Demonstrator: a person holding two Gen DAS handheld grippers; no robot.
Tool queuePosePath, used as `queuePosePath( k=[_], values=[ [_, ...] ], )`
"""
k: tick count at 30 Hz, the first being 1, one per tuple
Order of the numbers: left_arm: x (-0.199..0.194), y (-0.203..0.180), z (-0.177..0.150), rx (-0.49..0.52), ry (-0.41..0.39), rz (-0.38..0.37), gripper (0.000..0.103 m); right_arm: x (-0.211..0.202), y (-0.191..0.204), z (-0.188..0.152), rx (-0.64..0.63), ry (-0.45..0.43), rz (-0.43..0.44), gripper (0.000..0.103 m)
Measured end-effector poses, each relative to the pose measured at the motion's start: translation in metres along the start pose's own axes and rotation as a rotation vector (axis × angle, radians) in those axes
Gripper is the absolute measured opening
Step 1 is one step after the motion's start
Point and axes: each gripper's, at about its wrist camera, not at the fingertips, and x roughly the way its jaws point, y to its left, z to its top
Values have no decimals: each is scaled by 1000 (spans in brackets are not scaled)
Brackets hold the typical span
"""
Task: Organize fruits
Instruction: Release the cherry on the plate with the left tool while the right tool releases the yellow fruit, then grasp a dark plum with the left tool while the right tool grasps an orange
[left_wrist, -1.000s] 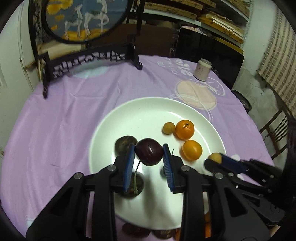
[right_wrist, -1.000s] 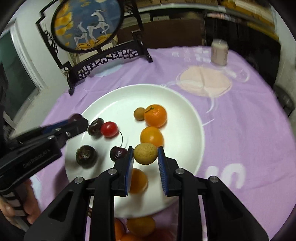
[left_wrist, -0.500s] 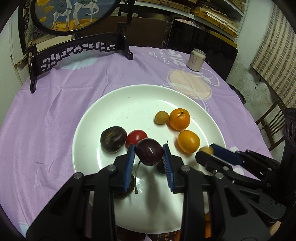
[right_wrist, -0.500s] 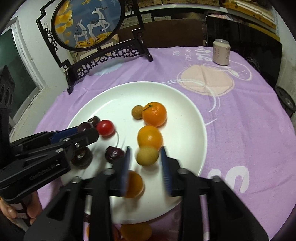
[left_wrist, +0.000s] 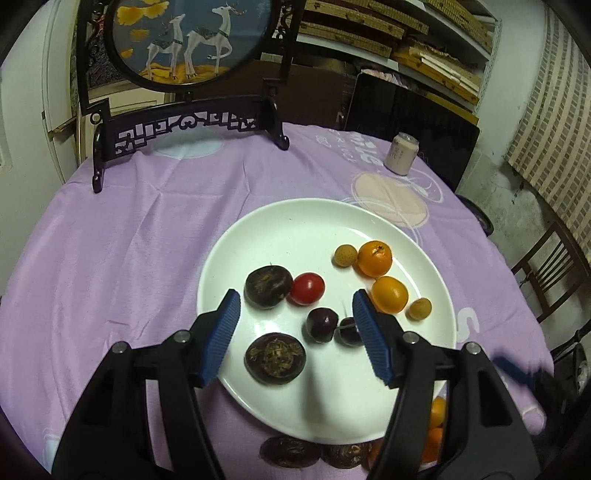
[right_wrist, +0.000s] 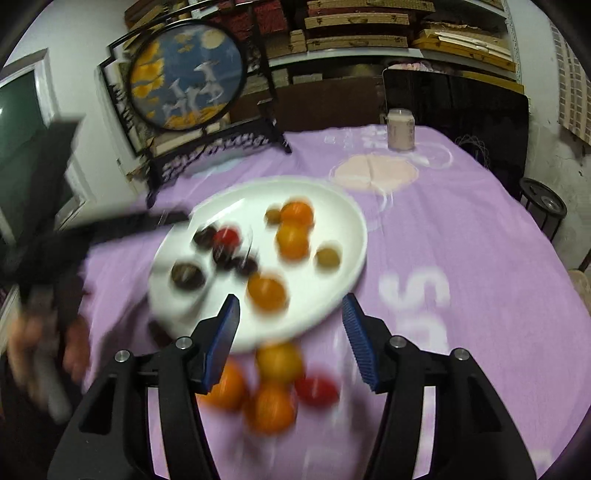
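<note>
My left gripper (left_wrist: 297, 334) has its blue-padded fingers (left_wrist: 221, 334) spread wide and grasping nothing, hovering above the near half of the white plate (left_wrist: 369, 218). Between and just beyond them lie two dark cherries (left_wrist: 322, 325), touching each other, with a dark mangosteen (left_wrist: 275, 357) nearer to me, showing its dried underside. Farther in, a second dark mangosteen (left_wrist: 267, 287) sits against a red cherry tomato (left_wrist: 307, 288). On the plate's right side I see a small tan longan (left_wrist: 345, 255) beside an orange tangerine (left_wrist: 374, 258), then another orange fruit (left_wrist: 389, 294) and a second longan (left_wrist: 419, 308) close to the rim. My right gripper (right_wrist: 290, 336) is also released, its fingers (right_wrist: 221, 341) parted and empty above the plate's near rim; that view is smeared by motion. Under it, off the plate on the purple tablecloth (left_wrist: 129, 240) covering the table, lies a loose cluster of orange fruits (right_wrist: 273, 406) and one red fruit (right_wrist: 317, 387), too blurred to name. At the table's far side stand a pale can (left_wrist: 400, 153) and a dark carved stand holding a round deer panel (left_wrist: 192, 40).
</note>
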Motion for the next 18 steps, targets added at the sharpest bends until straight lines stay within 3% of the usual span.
queuePosePath(
  k=[5,10,14,18],
  values=[
    [-13,-9,-10,36,-26,-8,68,-15,17,-48,-44,97,29,58],
    [-28,1,-43,1,-13,-41,68,3,24,-54,-102,126,-9,58],
    [-58,32,-91,-82,12,-67,68,27,23,-54,-126,184,-30,41],
    [-92,41,-125,-71,20,-51,70,27,18,-51,-89,197,-14,38]
  ],
)
